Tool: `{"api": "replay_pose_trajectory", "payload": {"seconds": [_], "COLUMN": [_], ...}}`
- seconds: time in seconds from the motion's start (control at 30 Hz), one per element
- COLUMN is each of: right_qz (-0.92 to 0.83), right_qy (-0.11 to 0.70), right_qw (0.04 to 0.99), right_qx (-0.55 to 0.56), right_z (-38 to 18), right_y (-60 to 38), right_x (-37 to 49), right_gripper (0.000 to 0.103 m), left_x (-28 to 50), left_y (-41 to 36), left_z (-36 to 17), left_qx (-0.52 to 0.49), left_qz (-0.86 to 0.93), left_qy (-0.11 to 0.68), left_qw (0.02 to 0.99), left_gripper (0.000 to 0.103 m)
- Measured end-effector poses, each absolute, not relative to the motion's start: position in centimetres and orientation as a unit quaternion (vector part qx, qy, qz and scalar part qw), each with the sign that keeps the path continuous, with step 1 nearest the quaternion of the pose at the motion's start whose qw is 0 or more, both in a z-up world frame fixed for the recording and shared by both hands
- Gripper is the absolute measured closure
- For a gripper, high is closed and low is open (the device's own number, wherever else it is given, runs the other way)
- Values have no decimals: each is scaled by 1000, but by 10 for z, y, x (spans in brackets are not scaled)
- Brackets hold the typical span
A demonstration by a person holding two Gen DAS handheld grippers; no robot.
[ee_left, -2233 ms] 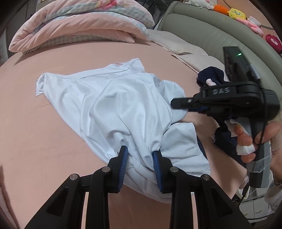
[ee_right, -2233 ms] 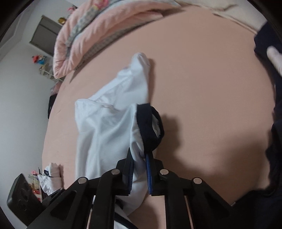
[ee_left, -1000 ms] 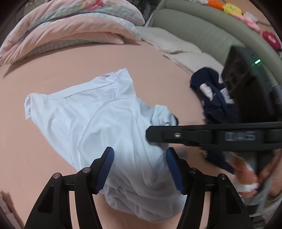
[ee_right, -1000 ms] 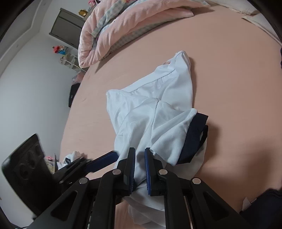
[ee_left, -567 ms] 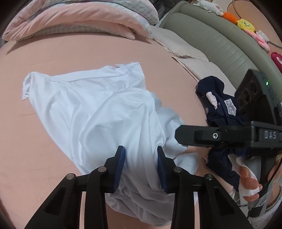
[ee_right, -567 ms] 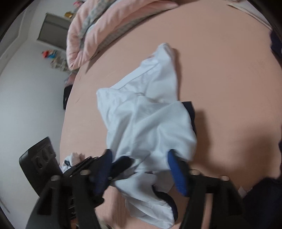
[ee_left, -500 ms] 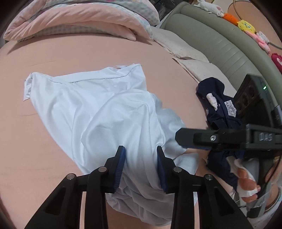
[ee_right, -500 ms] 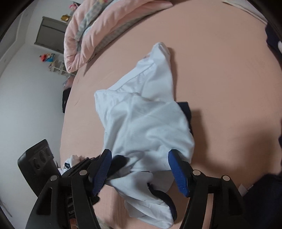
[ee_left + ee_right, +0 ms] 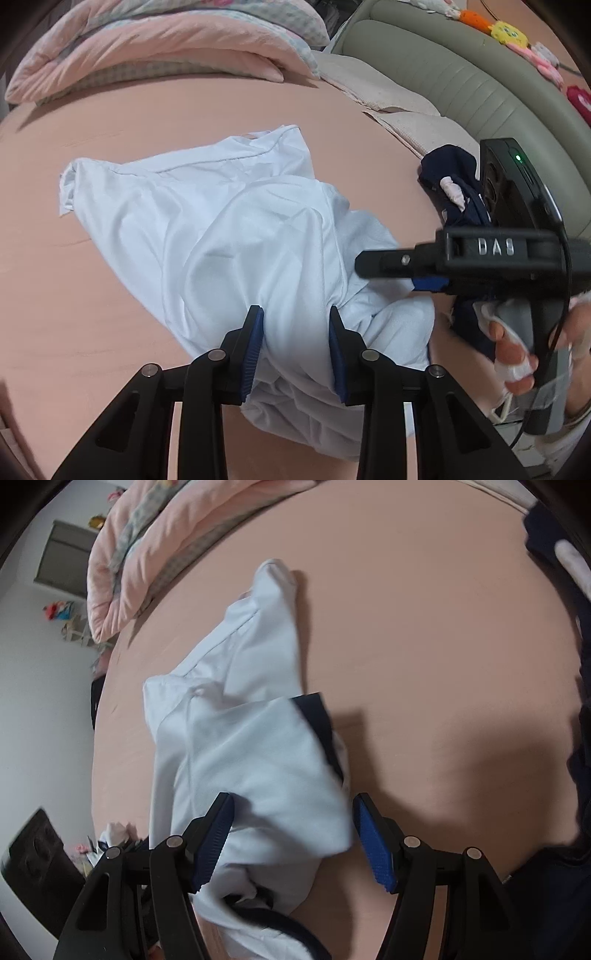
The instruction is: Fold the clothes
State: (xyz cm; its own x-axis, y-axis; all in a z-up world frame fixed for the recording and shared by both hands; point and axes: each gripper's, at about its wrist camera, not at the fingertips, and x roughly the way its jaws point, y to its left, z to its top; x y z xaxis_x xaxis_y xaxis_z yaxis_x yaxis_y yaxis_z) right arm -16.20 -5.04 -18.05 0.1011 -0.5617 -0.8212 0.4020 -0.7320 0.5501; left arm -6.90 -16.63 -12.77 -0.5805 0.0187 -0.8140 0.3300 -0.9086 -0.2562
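A white shirt (image 9: pixel 221 229) with navy sleeve trim (image 9: pixel 317 716) lies crumpled on the pink bed sheet (image 9: pixel 74 295). My left gripper (image 9: pixel 295 314) is at the shirt's near edge. Its jaws are closing, and a thick bunch of white cloth sits between the blue pads, which press on it. My right gripper (image 9: pixel 292 801) stands open just above the shirt (image 9: pixel 258 760), its fingers straddling the trimmed sleeve without touching it. In the left wrist view the right gripper (image 9: pixel 369 264) comes in from the right over the cloth, held by a hand (image 9: pixel 513 362) with taped fingers.
A pink quilt (image 9: pixel 166 48) is heaped at the far side of the bed. Beige pillows (image 9: pixel 388 96) and a grey-green padded headboard (image 9: pixel 461 74) with plush toys (image 9: pixel 506 29) run along the right. A navy garment (image 9: pixel 450 184) lies beside the shirt.
The left jaws have narrowed from wide apart onto a bunch of the shirt. The right gripper let go of the cloth, opened wide, rolled and sank slightly over the sleeve.
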Motion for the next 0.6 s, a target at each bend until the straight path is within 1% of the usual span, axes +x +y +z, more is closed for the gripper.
{"api": "replay_pose_trajectory", "payload": {"seconds": [0.17, 0.27, 0.4, 0.6], "right_qz": [-666, -663, -668, -662], "right_qy": [-81, -107, -113, -79], "right_qw": [349, 353, 363, 389], "right_qx": [654, 651, 640, 636], "right_z": [-186, -185, -175, -167], "right_y": [-44, -40, -45, -65], "right_x": [-170, -172, -168, -155], "right_gripper": [37, 37, 37, 37], "left_x": [-59, -53, -49, -45], "left_y": [-178, -184, -186, -184], "left_z": [-139, -145, -147, -146], "left_qx": [448, 447, 450, 451], "left_qz": [-859, -854, -854, -858], "left_qy": [230, 250, 239, 218], "left_qw": [93, 92, 104, 113], "left_gripper": [75, 75, 75, 75]}}
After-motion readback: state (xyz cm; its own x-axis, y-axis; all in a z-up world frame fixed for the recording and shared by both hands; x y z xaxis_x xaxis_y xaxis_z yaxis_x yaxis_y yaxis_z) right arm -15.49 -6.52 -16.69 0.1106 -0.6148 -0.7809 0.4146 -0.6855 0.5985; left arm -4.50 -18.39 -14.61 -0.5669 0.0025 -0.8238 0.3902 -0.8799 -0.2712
